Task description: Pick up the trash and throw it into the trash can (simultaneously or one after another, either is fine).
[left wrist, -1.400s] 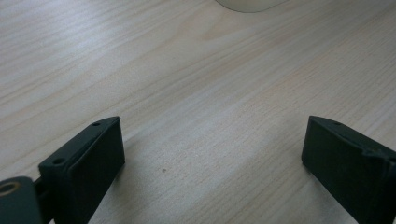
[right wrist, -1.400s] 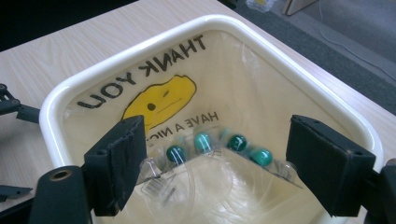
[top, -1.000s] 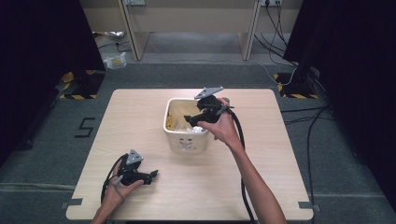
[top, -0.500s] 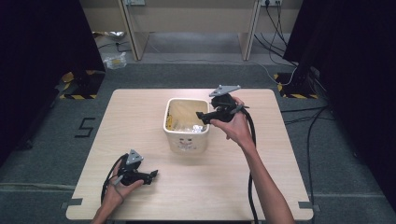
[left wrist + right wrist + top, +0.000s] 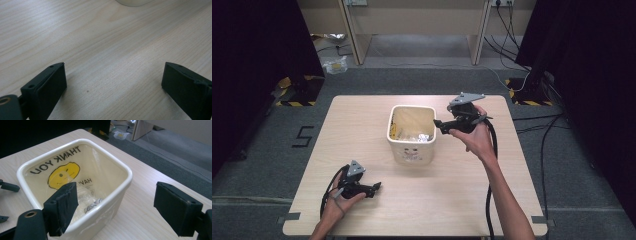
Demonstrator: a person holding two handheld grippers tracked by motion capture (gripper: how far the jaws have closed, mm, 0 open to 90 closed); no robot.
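A cream plastic bin (image 5: 411, 152) stands mid-table, lined with a clear bag printed with a yellow smiley and "THANK YOU" (image 5: 61, 173). Crumpled wrappers (image 5: 90, 205) lie at its bottom. My right gripper (image 5: 438, 124) hovers just off the bin's right rim, pointing at it. In the right gripper view this gripper (image 5: 115, 188) is open, its jaws astride the bin's near corner (image 5: 125, 182) and holding nothing. My left gripper (image 5: 376, 188) rests low over the table near the front left. In the left gripper view it (image 5: 113, 66) is open over bare wood.
The light wooden table (image 5: 512, 165) has free room on all sides of the bin. The bin's base (image 5: 132, 2) shows at the top of the left gripper view. Cables trail from both grippers. Grey carpet, desk legs and dark curtains surround the table.
My right gripper has drawn back to the right, from over the bin's opening to beside its right rim. The left gripper has stayed put.
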